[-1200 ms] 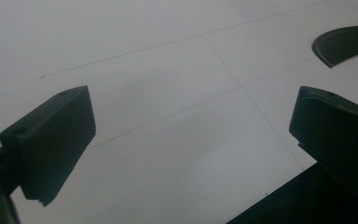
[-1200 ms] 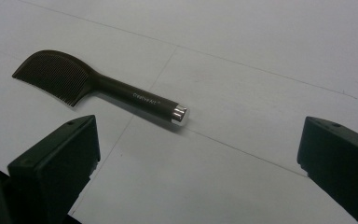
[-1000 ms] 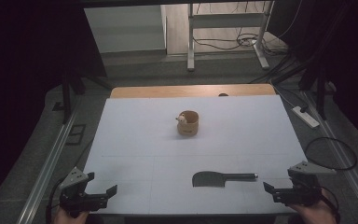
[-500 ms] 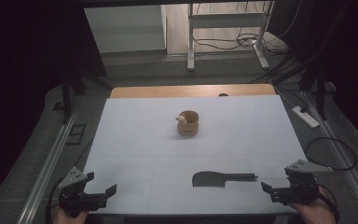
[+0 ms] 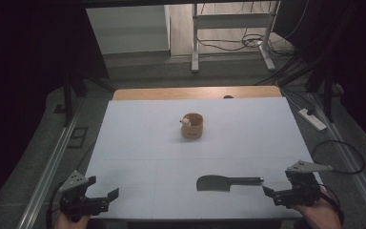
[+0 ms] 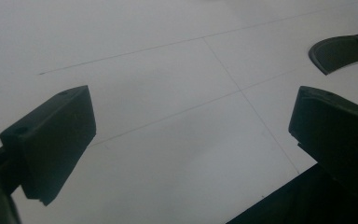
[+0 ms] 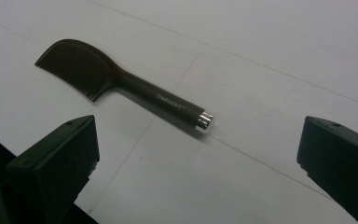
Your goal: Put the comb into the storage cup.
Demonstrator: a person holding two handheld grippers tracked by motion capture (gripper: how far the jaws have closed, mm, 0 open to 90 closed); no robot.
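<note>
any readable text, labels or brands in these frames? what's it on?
"Creative Art" is my best reading of the small pale print along the handle of the dark comb in the right gripper view; the letters are tiny, so it is not certain.
The wooden cup on the white table has a dark mark low on its side, too small to read.

comb (image 7: 121,83) | dark, handled, silver end cap | flat on white table (image 5: 138,143), near front edge
</note>
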